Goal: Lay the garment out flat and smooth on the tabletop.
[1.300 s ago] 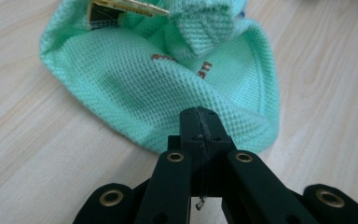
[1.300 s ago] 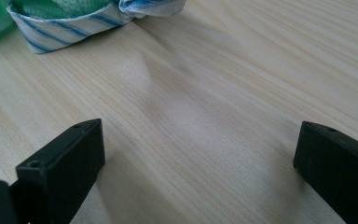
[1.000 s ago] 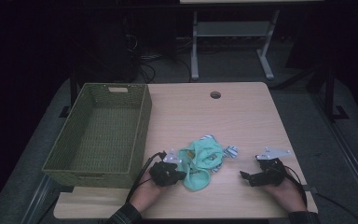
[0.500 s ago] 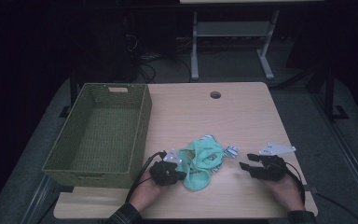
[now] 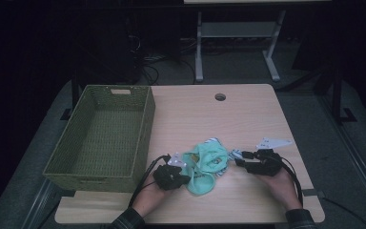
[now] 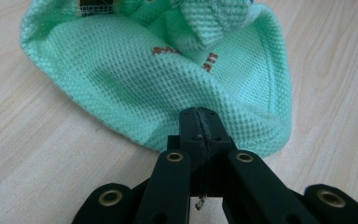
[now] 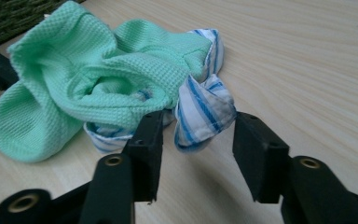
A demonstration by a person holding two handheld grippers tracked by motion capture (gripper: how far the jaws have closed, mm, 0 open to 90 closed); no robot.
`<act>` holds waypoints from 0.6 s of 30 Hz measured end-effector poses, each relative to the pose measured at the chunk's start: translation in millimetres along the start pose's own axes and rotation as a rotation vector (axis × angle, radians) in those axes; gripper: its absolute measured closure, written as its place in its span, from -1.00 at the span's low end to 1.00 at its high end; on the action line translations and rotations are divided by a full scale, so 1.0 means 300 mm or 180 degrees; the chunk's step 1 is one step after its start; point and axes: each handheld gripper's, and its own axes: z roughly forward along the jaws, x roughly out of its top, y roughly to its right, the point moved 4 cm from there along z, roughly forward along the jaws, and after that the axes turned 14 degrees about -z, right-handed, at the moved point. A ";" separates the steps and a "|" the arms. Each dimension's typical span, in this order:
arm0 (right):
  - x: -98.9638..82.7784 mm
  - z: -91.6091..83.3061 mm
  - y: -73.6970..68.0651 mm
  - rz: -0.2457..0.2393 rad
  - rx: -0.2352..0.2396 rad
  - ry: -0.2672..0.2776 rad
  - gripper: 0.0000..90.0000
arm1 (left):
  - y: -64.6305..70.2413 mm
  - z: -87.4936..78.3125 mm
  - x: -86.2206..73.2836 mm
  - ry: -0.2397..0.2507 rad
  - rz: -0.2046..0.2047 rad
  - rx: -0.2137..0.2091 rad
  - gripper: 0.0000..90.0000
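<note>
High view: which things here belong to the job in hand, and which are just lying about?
In the job:
- green cloth, pinched by the left gripper
- striped cloth, between the right gripper's closing jaws, not yet pinched

Lying about:
- basket, left on the table
- frame on the floor behind

One mint-green waffle-knit cloth [image 5: 205,164] and one blue-striped white cloth [image 7: 203,109] lie bunched together on one wooden table [image 5: 209,119]. One green woven basket [image 5: 100,133] stands there. Two grippers are present: the left gripper [image 5: 183,179] and the right gripper [image 5: 238,159].
</note>
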 end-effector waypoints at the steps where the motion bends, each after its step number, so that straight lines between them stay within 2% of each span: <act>1: 0.004 0.008 0.003 0.0002 0.0007 -0.0032 0.32 | 0.000 0.000 0.000 -0.0001 -0.0001 0.0002 0.98; 6: 0.032 0.026 0.005 -0.0041 0.0030 -0.0047 0.67 | -0.001 0.000 0.001 -0.0004 -0.0011 -0.0011 0.98; 7: 0.033 0.030 0.006 -0.0043 0.0025 -0.0054 0.73 | 0.002 0.003 0.001 0.0030 -0.0060 -0.0020 0.98; 9: 0.035 0.036 0.008 -0.0046 0.0013 -0.0076 0.84 | 0.001 0.001 0.001 0.0005 -0.0029 -0.0009 0.98; 12: 0.043 0.033 0.017 -0.0052 -0.0019 -0.0103 0.88 | 0.002 0.003 0.002 0.0016 -0.0053 -0.0015 0.98; 18: 0.081 0.015 0.053 -0.0082 -0.0137 0.0015 0.88 | 0.003 0.002 0.002 0.0012 -0.0083 -0.0022 0.98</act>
